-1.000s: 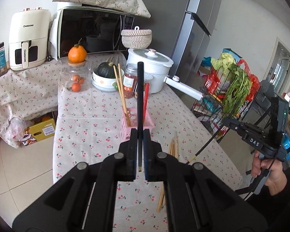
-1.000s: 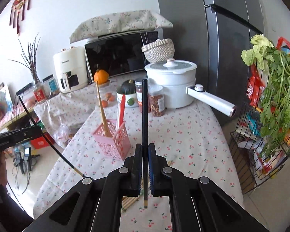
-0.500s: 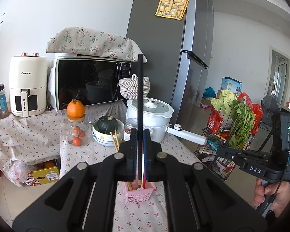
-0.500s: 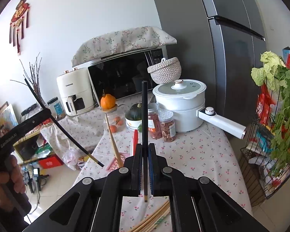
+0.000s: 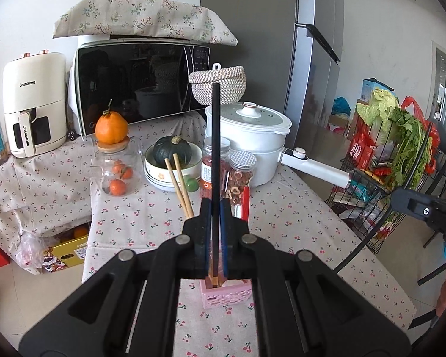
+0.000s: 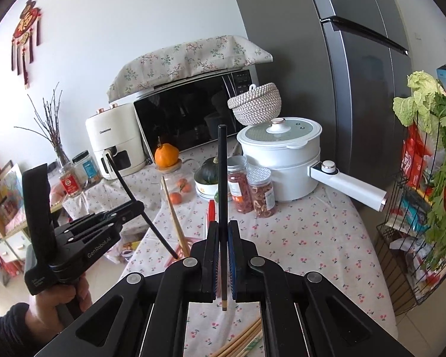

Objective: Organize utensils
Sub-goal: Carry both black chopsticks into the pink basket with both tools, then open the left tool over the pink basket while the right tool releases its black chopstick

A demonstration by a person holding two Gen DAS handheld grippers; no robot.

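From my left wrist camera, my left gripper (image 5: 214, 239) was clamped on a black chopstick (image 5: 215, 160), upright, its pale lower tip just above the pink utensil basket (image 5: 226, 293) near the tabletop's (image 5: 297, 223) near edge. My own fingers hid most of the basket; only its front wall showed. Two wooden chopsticks (image 5: 180, 184) and a red utensil (image 5: 246, 202) rose from behind my fingers, their lower ends hidden. "CHANGHONG" read on the white air fryer (image 5: 34, 104) at the far left. The jar labels were too small to read. My right gripper (image 5: 425, 211) was cut off at the right edge.

From my right wrist camera, my right gripper (image 6: 222, 255) was clamped on a second black chopstick (image 6: 222, 196), upright, its tip pale brown. My left gripper (image 6: 130, 208), marked "GenRobot.AI", held its chopstick slanting down toward the basket, which my fingers mostly covered. More wooden chopsticks (image 6: 240, 342) lay on the cloth near the near edge, partly hidden beneath my frame.
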